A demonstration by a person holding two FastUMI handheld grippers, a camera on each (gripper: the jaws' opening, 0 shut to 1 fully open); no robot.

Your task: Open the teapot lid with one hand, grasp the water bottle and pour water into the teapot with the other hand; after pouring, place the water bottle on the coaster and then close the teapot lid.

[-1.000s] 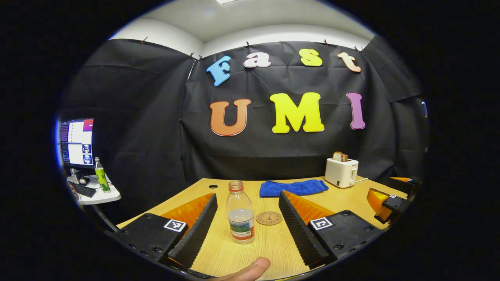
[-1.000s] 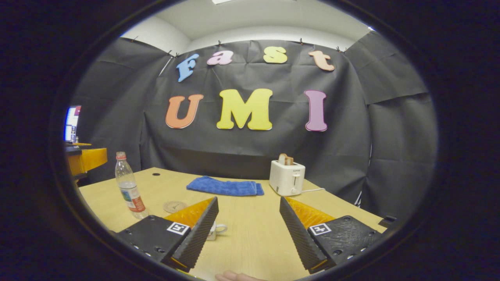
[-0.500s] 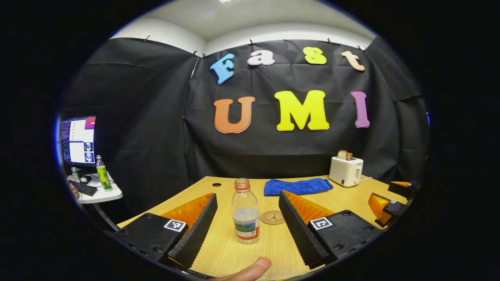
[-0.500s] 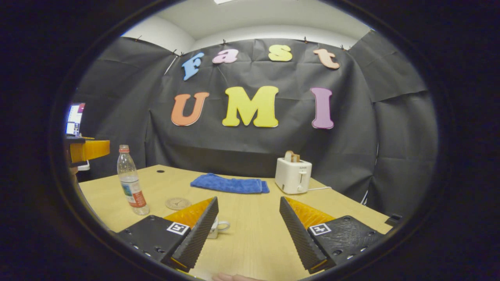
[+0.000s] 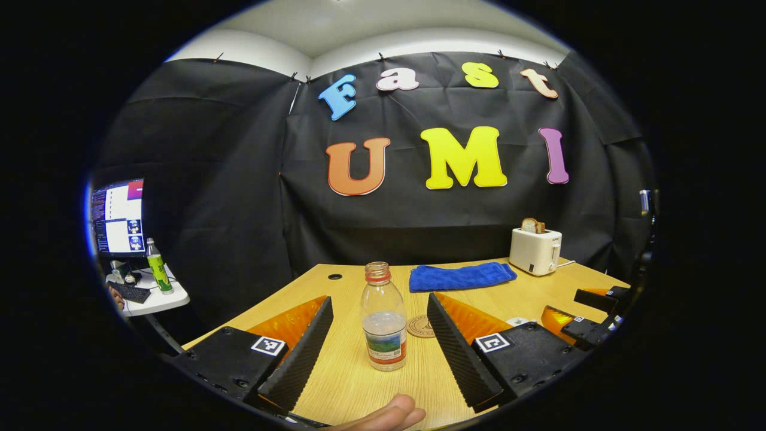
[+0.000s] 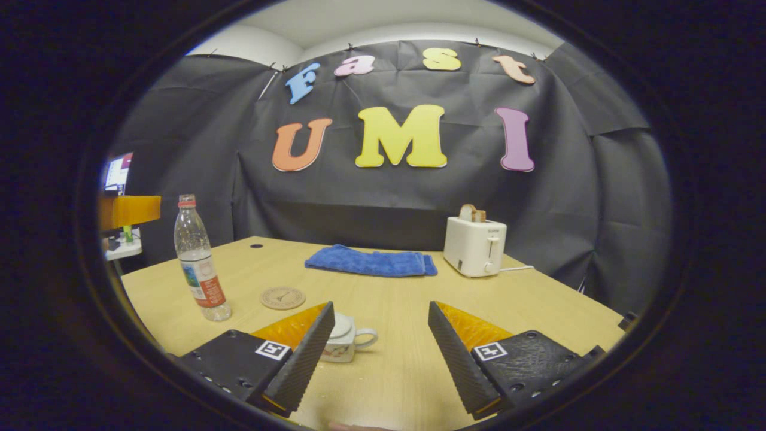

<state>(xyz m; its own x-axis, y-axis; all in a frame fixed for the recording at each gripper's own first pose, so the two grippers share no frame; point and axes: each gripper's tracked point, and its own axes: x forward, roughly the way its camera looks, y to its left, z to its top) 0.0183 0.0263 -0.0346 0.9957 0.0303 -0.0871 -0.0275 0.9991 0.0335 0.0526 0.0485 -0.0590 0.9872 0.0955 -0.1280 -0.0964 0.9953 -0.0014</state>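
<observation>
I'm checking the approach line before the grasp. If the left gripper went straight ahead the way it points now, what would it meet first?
Most likely the water bottle: it stands upright on the table, centred ahead of the open left gripper. The coaster lies behind it, slightly right. Exact depth is unclear.

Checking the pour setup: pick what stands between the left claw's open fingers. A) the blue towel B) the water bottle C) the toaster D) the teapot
B: in the left gripper view the uncapped water bottle stands upright on the table between the left claw's spread fingers, untouched.
</observation>
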